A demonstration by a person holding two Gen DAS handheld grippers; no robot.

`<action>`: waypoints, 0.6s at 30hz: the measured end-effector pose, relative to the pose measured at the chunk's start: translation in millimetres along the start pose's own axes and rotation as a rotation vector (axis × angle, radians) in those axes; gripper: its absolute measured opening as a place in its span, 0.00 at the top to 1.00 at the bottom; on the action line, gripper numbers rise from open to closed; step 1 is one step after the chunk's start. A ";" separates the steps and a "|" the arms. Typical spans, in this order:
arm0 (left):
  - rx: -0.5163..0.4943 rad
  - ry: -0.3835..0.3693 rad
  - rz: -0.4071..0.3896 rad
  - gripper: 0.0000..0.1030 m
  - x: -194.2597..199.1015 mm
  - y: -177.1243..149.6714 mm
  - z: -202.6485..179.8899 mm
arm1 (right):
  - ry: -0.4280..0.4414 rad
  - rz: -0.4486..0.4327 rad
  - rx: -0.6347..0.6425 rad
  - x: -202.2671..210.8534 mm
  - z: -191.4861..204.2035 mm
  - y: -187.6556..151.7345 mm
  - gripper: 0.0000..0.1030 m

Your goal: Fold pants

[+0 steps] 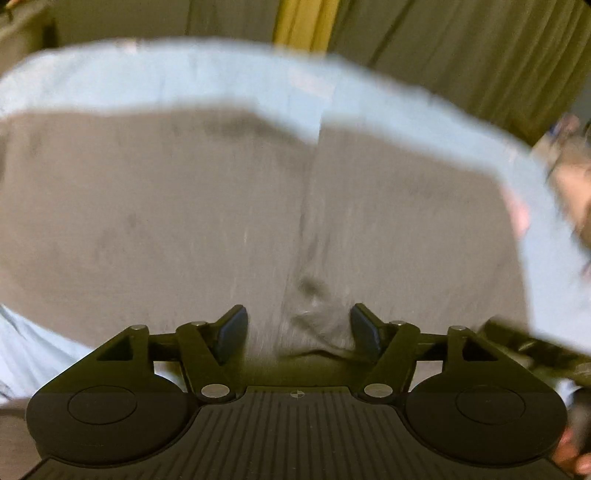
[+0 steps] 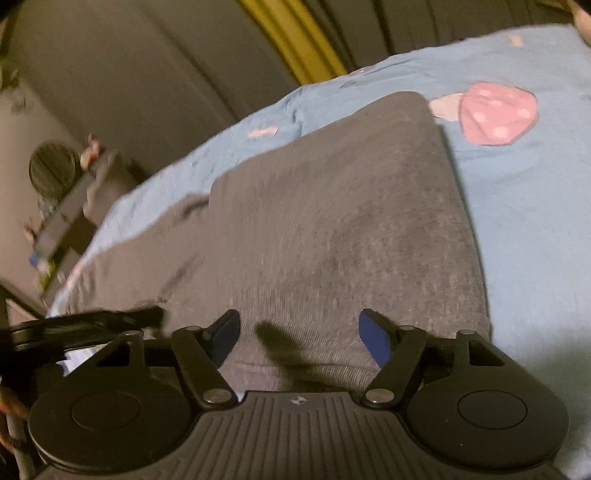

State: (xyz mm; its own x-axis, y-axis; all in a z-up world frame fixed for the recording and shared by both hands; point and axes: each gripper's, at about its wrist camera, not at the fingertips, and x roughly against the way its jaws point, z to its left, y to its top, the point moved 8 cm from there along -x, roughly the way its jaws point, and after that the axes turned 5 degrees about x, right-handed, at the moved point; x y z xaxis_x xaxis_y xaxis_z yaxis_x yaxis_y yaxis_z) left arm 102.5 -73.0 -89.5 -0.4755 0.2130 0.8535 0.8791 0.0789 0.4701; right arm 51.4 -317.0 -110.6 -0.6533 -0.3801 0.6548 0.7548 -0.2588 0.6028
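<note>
Grey pants lie flat on a light blue bedsheet. My left gripper hangs open just above the near edge of the pants, with a small pucker of fabric between its fingers and no pad touching it. In the right wrist view the pants show as a folded grey stack. My right gripper stands open over its near hem and casts a dark shadow on the cloth. The left gripper's black frame shows at the left of that view.
The sheet carries a pink mushroom print. Grey curtains with a yellow strip hang behind the bed. A low shelf with clutter and a round dark object stand beside the bed's left edge. A person's hand shows blurred at the right.
</note>
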 end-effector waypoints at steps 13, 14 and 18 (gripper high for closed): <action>0.616 0.135 -0.328 0.16 85.3 25.3 216.0 | 0.042 0.001 -0.005 -1.8 5.5 -2.3 0.04; 0.647 0.147 -0.334 0.16 87.6 22.5 231.6 | 0.042 0.000 -0.006 -2.2 5.6 -2.4 0.04; 0.721 0.126 -0.349 0.16 86.0 20.7 269.5 | 0.040 -0.003 -0.015 -3.1 5.2 -2.1 0.04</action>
State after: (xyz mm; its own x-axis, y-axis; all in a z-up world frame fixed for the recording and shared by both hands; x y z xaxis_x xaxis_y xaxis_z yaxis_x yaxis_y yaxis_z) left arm 88.6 209.4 -67.0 -0.6888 -0.0478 0.7234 0.4635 0.7383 0.4901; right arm 51.6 -310.6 -111.6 -0.6529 -0.4142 0.6342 0.7538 -0.2733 0.5975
